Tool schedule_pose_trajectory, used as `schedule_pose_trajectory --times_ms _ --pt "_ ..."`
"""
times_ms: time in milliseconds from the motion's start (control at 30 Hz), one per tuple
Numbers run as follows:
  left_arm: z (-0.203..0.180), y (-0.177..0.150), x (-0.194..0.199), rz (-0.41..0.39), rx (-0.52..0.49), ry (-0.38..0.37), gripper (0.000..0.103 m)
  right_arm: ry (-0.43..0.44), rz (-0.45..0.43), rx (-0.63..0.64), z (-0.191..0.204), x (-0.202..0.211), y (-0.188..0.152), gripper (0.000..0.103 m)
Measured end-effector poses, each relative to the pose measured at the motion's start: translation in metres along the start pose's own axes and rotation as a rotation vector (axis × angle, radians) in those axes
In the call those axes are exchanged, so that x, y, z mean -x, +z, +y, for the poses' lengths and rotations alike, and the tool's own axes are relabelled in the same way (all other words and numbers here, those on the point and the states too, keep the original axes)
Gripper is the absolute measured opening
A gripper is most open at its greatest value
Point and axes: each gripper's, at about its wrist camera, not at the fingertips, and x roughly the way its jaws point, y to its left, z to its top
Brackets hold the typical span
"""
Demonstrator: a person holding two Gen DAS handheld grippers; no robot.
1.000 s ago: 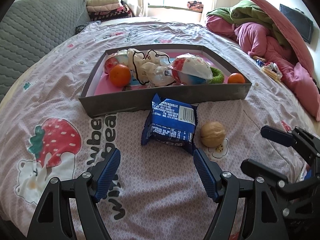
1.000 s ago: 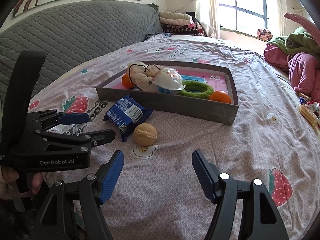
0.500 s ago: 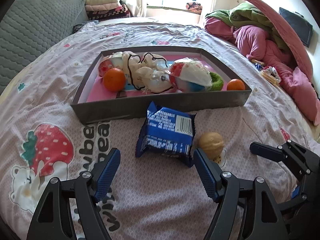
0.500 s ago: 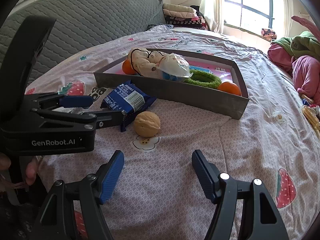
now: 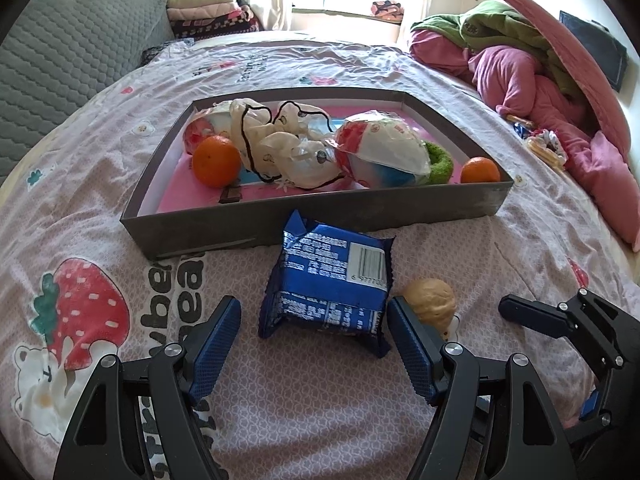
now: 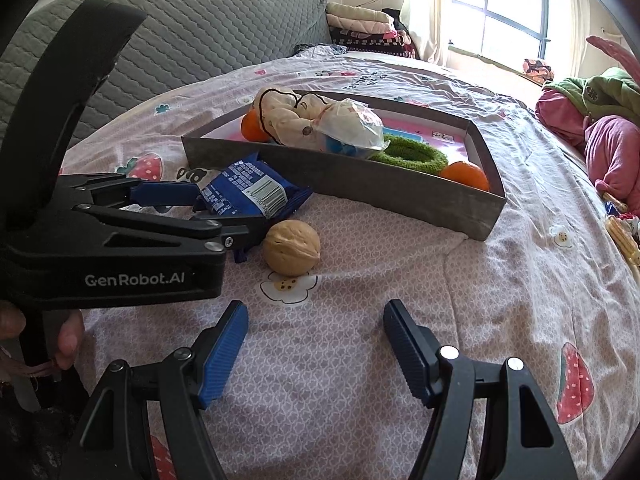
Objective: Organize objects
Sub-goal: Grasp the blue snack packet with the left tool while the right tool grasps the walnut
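Observation:
A blue snack packet (image 5: 330, 286) lies on the bed in front of a grey tray (image 5: 320, 220). My left gripper (image 5: 314, 340) is open, its fingers on either side of the packet's near end. A walnut (image 5: 430, 306) lies just right of the packet; it also shows in the right wrist view (image 6: 292, 248). My right gripper (image 6: 316, 344) is open and empty, a little short of the walnut. The packet (image 6: 250, 192) and tray (image 6: 360, 192) show there too. The tray holds two oranges (image 5: 216, 162), wrapped balls, a cloth pouch and a green ring (image 5: 440, 164).
The bed has a pink strawberry-print cover. A grey quilted headboard (image 6: 180, 40) stands at the left. Pink and green bedding (image 5: 540, 80) is piled at the right, with small items (image 5: 544, 148) beside it. Folded blankets (image 5: 208, 12) lie under the window.
My left gripper has moved forward so its fingers now flank the packet. My right gripper has moved closer to the walnut. Both stay open.

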Motion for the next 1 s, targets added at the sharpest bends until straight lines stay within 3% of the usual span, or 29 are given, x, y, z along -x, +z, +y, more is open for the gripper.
schedule_pose_trajectory --times_ms 1000 --pt "0.026 0.009 -0.019 -0.009 0.047 0.015 0.080 -0.049 -0.048 0.040 0.006 -0.020 0.014 0.070"
